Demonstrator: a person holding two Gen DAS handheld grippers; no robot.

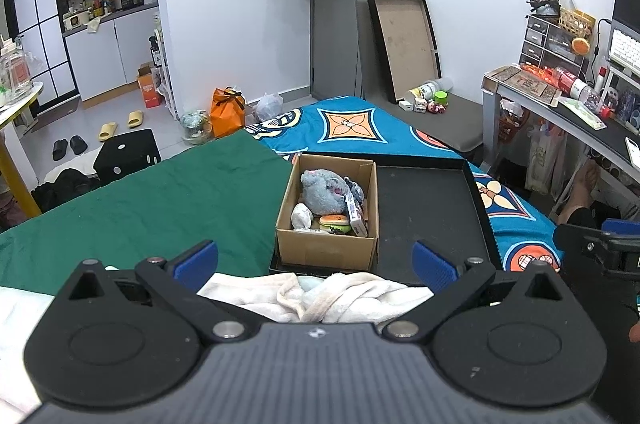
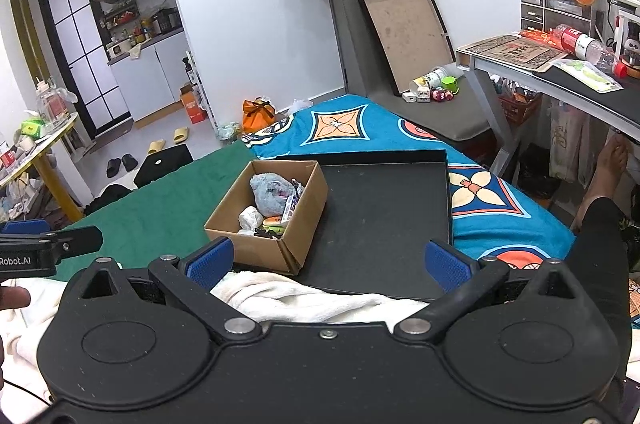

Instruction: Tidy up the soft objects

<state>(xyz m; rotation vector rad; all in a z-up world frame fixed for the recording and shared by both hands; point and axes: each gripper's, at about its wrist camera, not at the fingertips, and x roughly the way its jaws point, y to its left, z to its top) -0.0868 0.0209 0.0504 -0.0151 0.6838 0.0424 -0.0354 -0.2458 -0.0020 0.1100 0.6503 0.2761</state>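
Note:
A brown cardboard box [image 1: 326,244] [image 2: 256,248] stands in the left part of a black tray [image 1: 428,212] [image 2: 380,216] on the bed. Inside it lie a grey-blue plush toy [image 1: 324,193] [image 2: 270,193], a white soft lump [image 1: 302,216] [image 2: 250,218], a burger-shaped toy [image 1: 334,222] [image 2: 274,224] and a small packet [image 1: 356,216] [image 2: 291,207]. A cream fluffy cloth [image 1: 320,298] [image 2: 304,298] lies bunched just before the tray. My left gripper [image 1: 316,262] hovers open over that cloth, nothing between its blue pads. My right gripper [image 2: 328,262] is open too, above the cloth's right side.
The bed carries a green sheet [image 1: 160,191] on the left and a blue patterned blanket [image 1: 352,123] on the right. A desk [image 1: 560,103] crowded with items stands at right, with a person's bare foot [image 2: 608,163] under it. A dark chair [image 1: 440,111] holds small objects.

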